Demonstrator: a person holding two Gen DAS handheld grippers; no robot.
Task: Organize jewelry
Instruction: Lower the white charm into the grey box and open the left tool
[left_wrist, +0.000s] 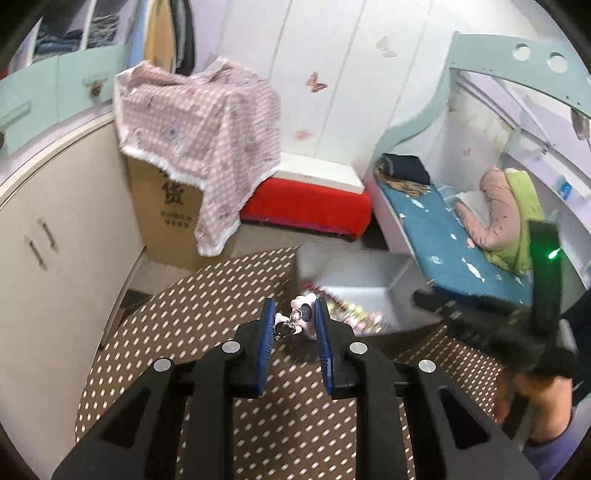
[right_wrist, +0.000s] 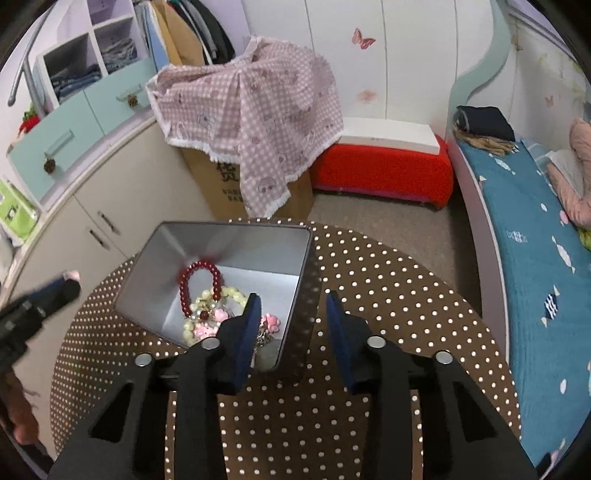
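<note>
My left gripper is shut on a pink-and-white charm with a metal clasp, held above the brown dotted table. The right wrist view shows that gripper at the far left, left of the grey tin box. Inside the box lie a red bead bracelet, a pale bead bracelet and pink paw pieces. My right gripper straddles the box's right wall, one finger inside and one outside. A gap shows between the inner pad and the wall.
A cardboard box under a pink checked cloth stands behind the table, beside a red bench with a white box on it. A bed with a blue sheet runs along the right. A beige cabinet stands on the left.
</note>
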